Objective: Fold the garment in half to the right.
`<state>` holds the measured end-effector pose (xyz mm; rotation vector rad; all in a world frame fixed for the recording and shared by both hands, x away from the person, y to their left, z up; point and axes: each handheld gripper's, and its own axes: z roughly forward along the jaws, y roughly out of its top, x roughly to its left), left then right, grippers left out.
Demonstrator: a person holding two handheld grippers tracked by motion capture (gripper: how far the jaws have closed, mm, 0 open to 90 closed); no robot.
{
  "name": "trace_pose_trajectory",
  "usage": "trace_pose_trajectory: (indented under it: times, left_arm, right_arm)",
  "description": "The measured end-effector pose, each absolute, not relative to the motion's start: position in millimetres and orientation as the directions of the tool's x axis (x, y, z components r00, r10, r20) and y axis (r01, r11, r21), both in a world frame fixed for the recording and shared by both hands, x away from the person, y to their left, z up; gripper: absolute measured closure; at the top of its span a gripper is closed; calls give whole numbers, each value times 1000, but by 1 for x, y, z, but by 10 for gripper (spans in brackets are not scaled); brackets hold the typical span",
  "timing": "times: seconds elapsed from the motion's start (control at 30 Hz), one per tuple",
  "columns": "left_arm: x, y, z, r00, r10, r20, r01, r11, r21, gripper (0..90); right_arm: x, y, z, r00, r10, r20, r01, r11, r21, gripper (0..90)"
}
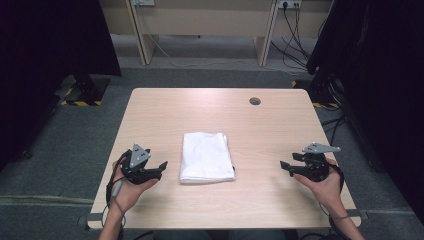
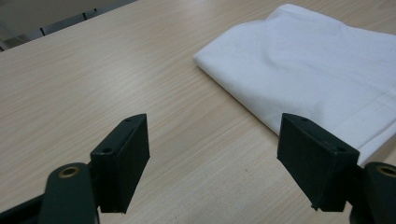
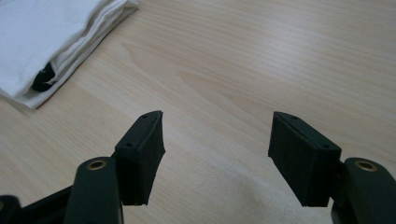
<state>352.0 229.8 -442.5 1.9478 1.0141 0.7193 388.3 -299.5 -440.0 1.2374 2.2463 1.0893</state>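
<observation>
White cloth (image 1: 207,156), folded into a neat rectangle, lies flat on the worktop (image 1: 215,110) a little toward my near edge, about midway between the left and right edges. From the high view, my left tongs (image 1: 161,167) sit near the cloth's left side, and my right tongs (image 1: 283,165) are well apart from it, close to the right edge; both point inward at it.

Along my left tongs (image 2: 212,154), the jaws stand spread with bare wood between them, and the cloth (image 2: 317,70) lies just ahead and to one side, its folded edge near one jaw but not touched.

Along my right tongs (image 3: 217,149), the jaws are likewise spread and pinch nothing; the cloth (image 3: 51,37) shows farther off, its stacked layers visible with something dark tucked between them.

I judge the handling of the cloth has not begun: neither tongs grips it, so reaching, pinching an edge and everything after is left.
</observation>
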Motion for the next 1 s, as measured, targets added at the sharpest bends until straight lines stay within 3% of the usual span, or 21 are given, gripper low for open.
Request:
trace_pose_trajectory:
  times: [1.0]
  left_arm:
    - [330, 252, -461, 460, 884, 86, 407, -295, 864, 241]
  right_arm:
    - [378, -327, -448, -494, 866, 79, 580, 260, 772, 338]
